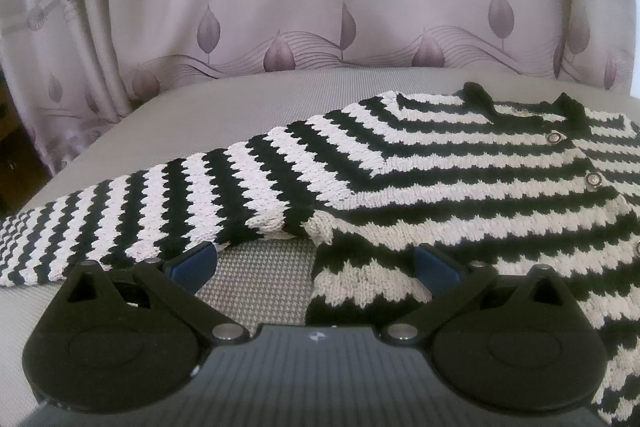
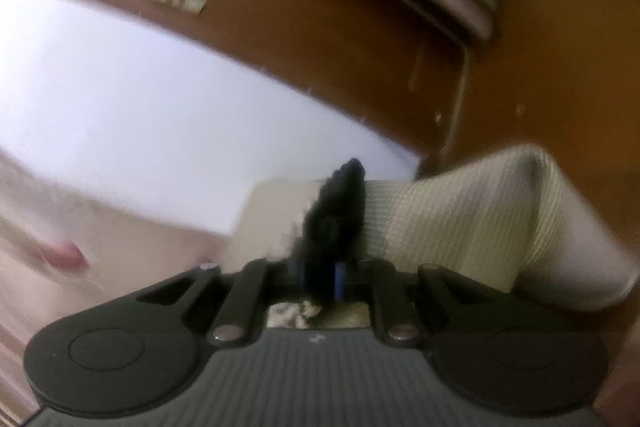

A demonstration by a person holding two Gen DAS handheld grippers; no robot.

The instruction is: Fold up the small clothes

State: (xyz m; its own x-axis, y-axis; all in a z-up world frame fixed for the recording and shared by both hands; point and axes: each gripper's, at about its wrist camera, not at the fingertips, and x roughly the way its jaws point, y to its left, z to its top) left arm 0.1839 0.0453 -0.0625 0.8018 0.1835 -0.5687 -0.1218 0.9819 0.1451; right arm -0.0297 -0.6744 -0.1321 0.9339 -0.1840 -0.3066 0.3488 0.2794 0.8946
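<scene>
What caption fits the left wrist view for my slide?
Open left gripper poised at the armpit of a striped sweater, sleeve spread flat on a grey cushion.

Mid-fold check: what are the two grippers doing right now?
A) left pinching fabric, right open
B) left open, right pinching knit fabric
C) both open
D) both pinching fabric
B: the left gripper has its fingers spread by the striped sweater, while the right gripper is closed on a dark fold of knit.

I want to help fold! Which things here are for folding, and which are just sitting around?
For the folding:
- striped knitted cardigan, spread flat
- left claw, open beside its sleeve
- right claw, shut on dark knit fabric

Just around:
- leaf-print curtain
- grey cushion underneath
- wooden furniture
</scene>
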